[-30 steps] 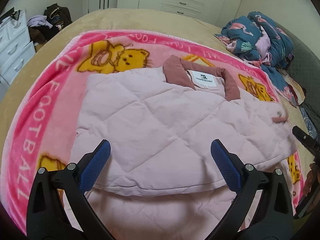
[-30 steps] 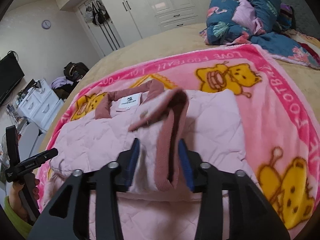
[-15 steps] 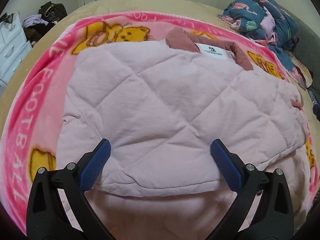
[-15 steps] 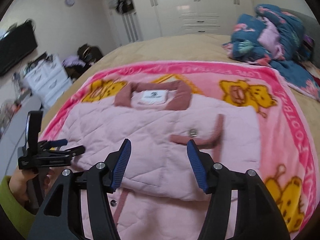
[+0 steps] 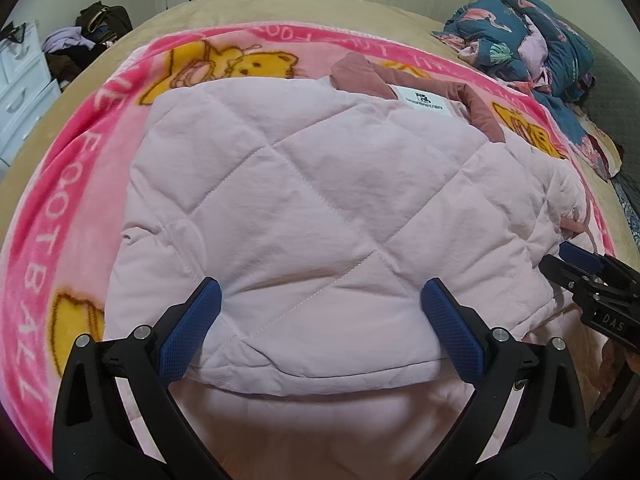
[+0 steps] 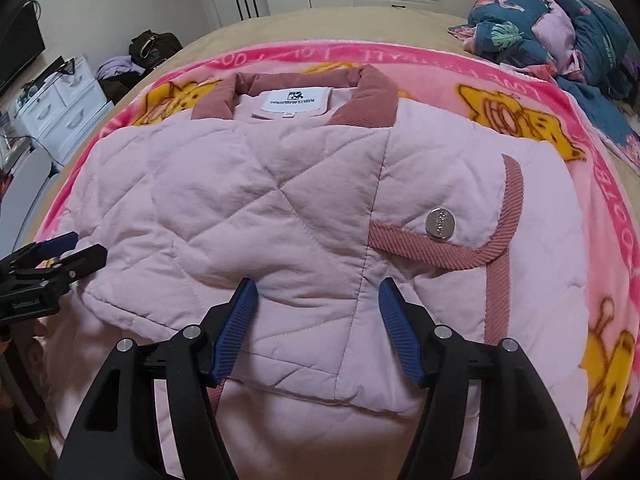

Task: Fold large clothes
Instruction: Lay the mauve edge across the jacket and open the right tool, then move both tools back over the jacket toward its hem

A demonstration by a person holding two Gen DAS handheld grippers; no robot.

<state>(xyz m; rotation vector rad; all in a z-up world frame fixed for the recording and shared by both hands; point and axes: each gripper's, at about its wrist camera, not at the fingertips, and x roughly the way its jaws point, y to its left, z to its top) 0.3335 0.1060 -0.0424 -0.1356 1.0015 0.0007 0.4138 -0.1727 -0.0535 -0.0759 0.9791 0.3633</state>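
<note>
Jacket [image 6: 280, 208] flap now lies folded flat on the bed; your right tongs [image 6: 314, 322] have dropped it, opening empty; left tongs [image 5: 320, 320] gape empty

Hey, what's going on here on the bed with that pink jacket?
A person is folding a pink quilted jacket laid on a pink cartoon blanket on the bed, with a two-finger gripper in each hand. Both sides are already folded in over the middle. The left gripper hangs open above the near folded edge. The right gripper is opening, with nothing pinched between its fingers.
</note>
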